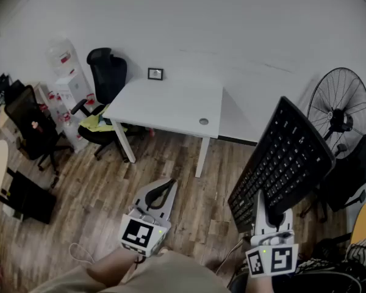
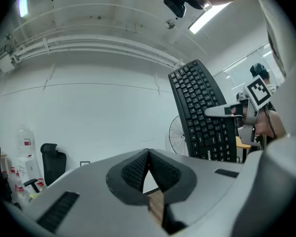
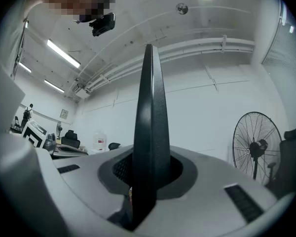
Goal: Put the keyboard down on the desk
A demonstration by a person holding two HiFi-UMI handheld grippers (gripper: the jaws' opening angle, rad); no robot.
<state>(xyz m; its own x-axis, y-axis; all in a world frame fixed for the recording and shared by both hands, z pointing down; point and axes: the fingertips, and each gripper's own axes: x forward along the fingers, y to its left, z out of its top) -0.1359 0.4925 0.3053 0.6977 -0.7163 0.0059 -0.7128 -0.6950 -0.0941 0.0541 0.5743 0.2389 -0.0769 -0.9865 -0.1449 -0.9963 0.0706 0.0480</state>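
Desk [image 1: 171, 105] top open; small frame [image 1: 155, 73] at rear edge; chair [image 1: 104, 78] at left end; fan [image 1: 341, 112] well right.

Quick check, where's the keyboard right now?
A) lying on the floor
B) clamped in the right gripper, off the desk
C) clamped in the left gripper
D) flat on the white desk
B: in the right gripper view the right gripper has its jaws closed on the edge of the keyboard, and the head view shows it held up in the air, apart from the white desk.
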